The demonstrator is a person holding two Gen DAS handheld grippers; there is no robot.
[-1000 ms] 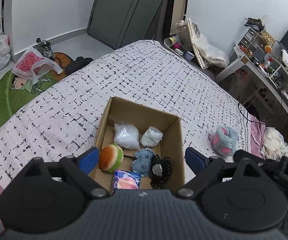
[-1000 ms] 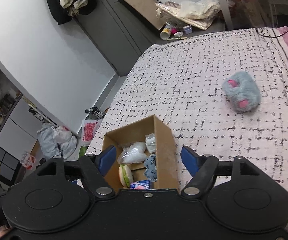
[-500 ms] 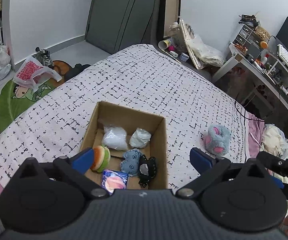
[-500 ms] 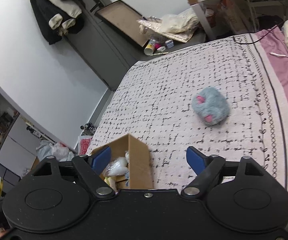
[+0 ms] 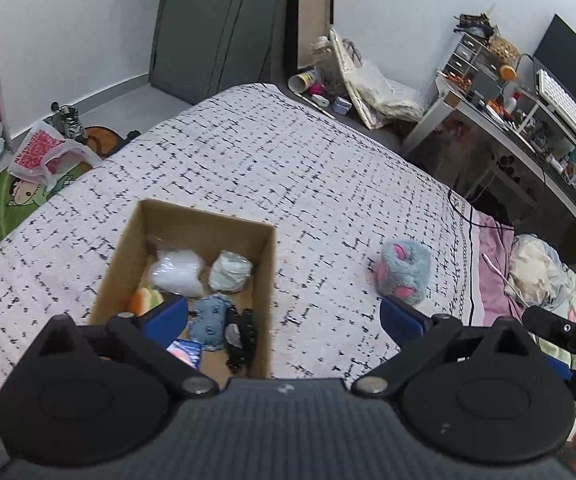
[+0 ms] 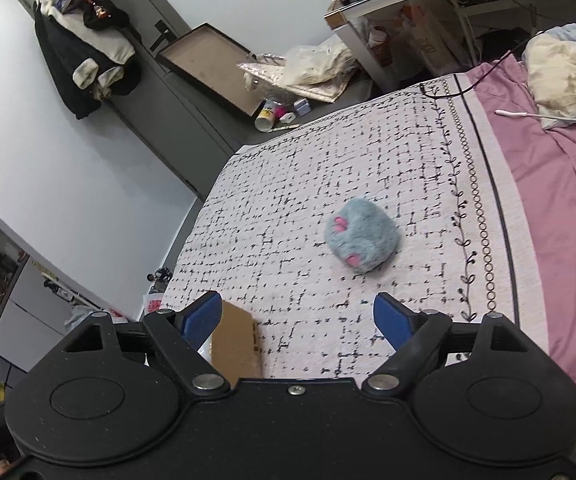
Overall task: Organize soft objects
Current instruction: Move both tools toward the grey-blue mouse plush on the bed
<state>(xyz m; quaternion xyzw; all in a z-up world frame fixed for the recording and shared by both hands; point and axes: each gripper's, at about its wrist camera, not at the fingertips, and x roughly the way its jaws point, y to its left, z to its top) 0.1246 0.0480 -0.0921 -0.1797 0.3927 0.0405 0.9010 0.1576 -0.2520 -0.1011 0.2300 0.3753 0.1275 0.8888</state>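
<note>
An open cardboard box (image 5: 208, 215) sits on the black-and-white patterned bedspread (image 5: 248, 152). It holds two white stuffed bags (image 5: 176, 272), a burger plush (image 5: 146, 300), a blue plush (image 5: 212, 320) and a black item (image 5: 242, 332). A grey-blue plush paw with pink pads (image 5: 404, 270) lies on the spread to the right of the box. My left gripper (image 5: 284, 314) is open and empty, above the box's near right corner. My right gripper (image 6: 298, 316) is also open and empty. The paw (image 6: 362, 240) lies ahead of it, slightly right, and the box corner (image 6: 234, 344) shows by its left finger.
A pink sheet (image 6: 548, 200) with crumpled bedding (image 6: 560, 76) and a white cable (image 6: 528, 114) borders the spread on the right. A cluttered desk (image 5: 528, 120) stands beyond. Bags (image 5: 44, 156) and a green mat lie on the floor to the left.
Both grippers have shifted right across the bed. The box slid left in both views and the paw now lies in front of the right gripper. Both pairs of jaws stand slightly wider.
</note>
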